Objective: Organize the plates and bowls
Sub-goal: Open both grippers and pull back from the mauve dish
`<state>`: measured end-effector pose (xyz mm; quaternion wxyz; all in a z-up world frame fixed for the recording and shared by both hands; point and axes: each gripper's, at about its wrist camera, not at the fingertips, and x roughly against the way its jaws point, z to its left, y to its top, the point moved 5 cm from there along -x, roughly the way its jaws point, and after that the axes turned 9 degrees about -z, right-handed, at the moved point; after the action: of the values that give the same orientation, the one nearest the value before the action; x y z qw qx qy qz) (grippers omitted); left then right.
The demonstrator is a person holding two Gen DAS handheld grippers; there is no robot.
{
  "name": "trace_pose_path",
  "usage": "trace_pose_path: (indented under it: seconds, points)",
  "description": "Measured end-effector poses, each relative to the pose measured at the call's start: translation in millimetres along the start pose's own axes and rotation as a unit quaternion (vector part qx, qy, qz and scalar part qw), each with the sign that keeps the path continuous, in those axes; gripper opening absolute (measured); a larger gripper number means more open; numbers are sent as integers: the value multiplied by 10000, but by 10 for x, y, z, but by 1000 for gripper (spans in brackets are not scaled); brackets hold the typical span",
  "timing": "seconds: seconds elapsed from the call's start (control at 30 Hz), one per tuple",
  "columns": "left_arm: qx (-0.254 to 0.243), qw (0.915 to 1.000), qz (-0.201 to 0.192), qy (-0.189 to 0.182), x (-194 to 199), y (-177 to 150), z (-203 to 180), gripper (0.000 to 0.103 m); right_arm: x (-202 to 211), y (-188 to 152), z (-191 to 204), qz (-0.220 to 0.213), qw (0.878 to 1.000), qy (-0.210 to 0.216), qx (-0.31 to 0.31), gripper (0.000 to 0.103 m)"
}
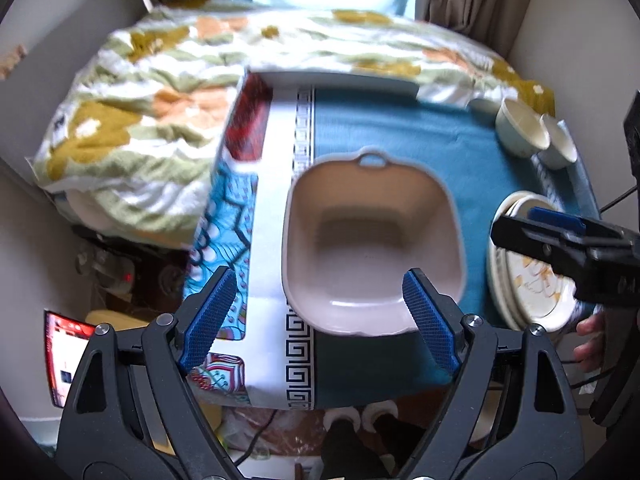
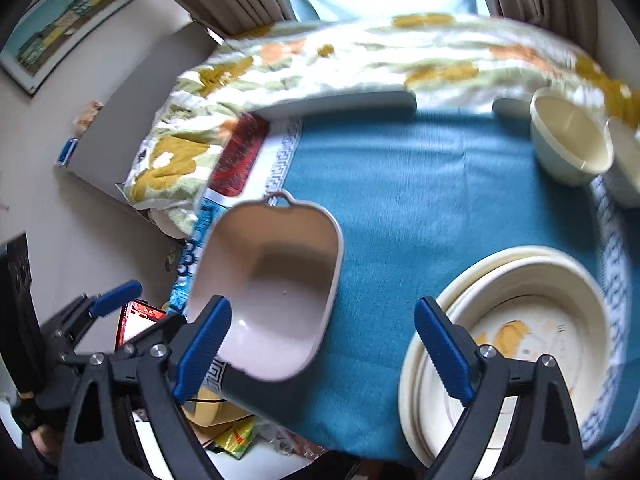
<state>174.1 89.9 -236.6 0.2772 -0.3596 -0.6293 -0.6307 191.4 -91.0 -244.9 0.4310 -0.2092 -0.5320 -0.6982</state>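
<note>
The surface (image 2: 420, 208), covered by a teal cloth, carries all task items. Behind it lies a bed with a floral quilt (image 1: 152, 92).

The pink basin (image 1: 372, 244) stands upright near the front edge of the surface, empty, with its loop handle pointing away from the cameras. It is the likely receptacle, or else an item just set down.

The plate stack (image 2: 520, 320) sits at the front right of the surface, well apart from the basin. At least 3 rims show; the top plate carries a yellow print.

2 cream bowls (image 2: 572, 140) stand side by side at the far right corner, apparently touching.

Left tongs (image 1: 320, 320): spread wide and empty, above the basin's near rim without touching it.
Right tongs (image 2: 324, 356): spread wide and empty, between the basin and the plate stack, above the cloth.

Recommended procedure for the step in hand, judged to be selection of the next item:
1. Keep both tongs wide until they straddle a rim.
2. Approach the plate stack from its near edge; take 1 plate only.
3. Steady the stack with the other tongs, since glazed plates probably slide.
4. Grip the bowls by the wall, not by the lip alone.
</note>
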Motion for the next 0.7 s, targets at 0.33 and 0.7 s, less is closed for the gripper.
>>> trace_pose_path:
  seconds: [0.33, 0.7]
  points:
    - [-155, 9908, -1111, -757, 785, 561, -627, 103, 1281, 301, -360, -1219, 9905, -622, -106, 102]
    - [-186, 9855, -902, -1422, 386, 1069, -1729, 103, 1488, 595, -1586, -1225, 9835, -989, -892, 102]
